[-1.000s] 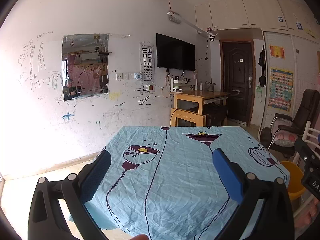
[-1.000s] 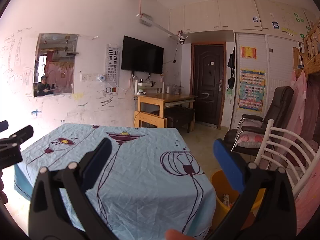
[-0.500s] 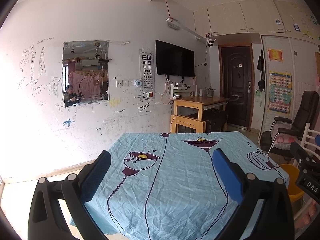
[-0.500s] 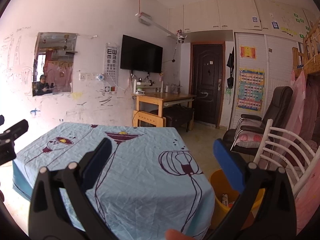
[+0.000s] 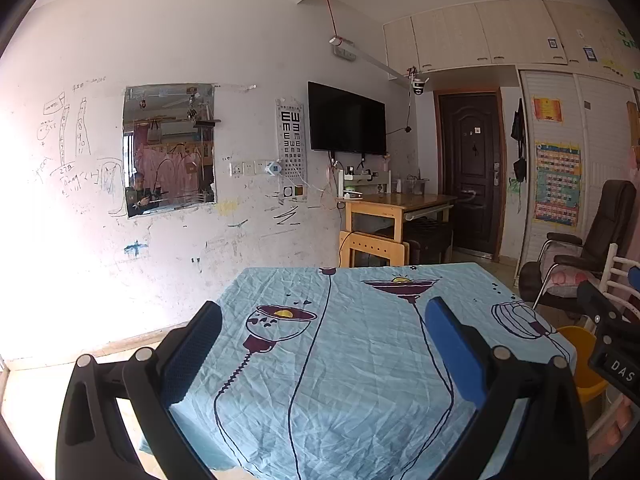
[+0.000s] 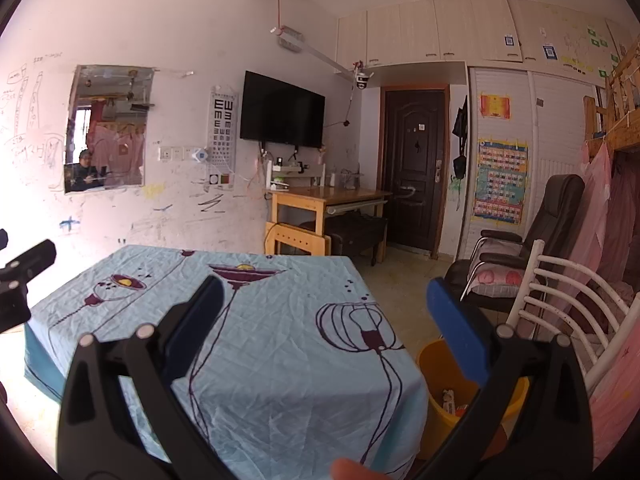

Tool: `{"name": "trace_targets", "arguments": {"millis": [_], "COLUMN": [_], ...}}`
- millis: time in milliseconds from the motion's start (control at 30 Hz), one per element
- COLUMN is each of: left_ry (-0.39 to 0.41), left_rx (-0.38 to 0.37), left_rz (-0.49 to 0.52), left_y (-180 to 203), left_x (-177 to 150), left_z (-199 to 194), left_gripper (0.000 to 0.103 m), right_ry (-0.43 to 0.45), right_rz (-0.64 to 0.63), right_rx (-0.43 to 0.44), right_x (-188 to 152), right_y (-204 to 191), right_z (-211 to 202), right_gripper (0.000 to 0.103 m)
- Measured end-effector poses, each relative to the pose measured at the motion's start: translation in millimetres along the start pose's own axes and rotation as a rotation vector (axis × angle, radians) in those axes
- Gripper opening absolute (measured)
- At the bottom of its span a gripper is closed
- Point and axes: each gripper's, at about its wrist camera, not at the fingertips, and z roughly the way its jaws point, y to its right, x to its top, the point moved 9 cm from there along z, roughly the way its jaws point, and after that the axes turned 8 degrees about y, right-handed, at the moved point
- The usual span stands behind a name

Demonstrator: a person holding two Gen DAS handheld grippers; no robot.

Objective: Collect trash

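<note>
Above the near edge of the table (image 5: 360, 360), both grippers hang level, facing the far wall. Left gripper (image 5: 320, 336): jaws spread wide, empty. Right gripper (image 6: 324, 320): likewise wide and empty. No trash shows on the blue cloth. The only trash in view lies inside the yellow bucket (image 6: 436, 364), on the floor just beside the table's right corner, below and right of the right gripper, which is the nearer; collection appears largely done.
</note>
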Motion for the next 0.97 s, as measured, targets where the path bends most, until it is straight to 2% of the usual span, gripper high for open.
{"name": "trace_targets", "arguments": {"millis": [967], "left_ry": [0.034], "left_rx": [-0.001], "left_rz": [0.016], "left_y": [-1.7], "left_x": [1.5], "left_z": [-5.1], "left_gripper": [0.097], "right_ry": [0.004], "right_rz": [-0.002], "right_rx": [-0.003], "right_x": [3.7], "right_y": [1.2], "right_z": [-1.1], "right_gripper": [0.098]}}
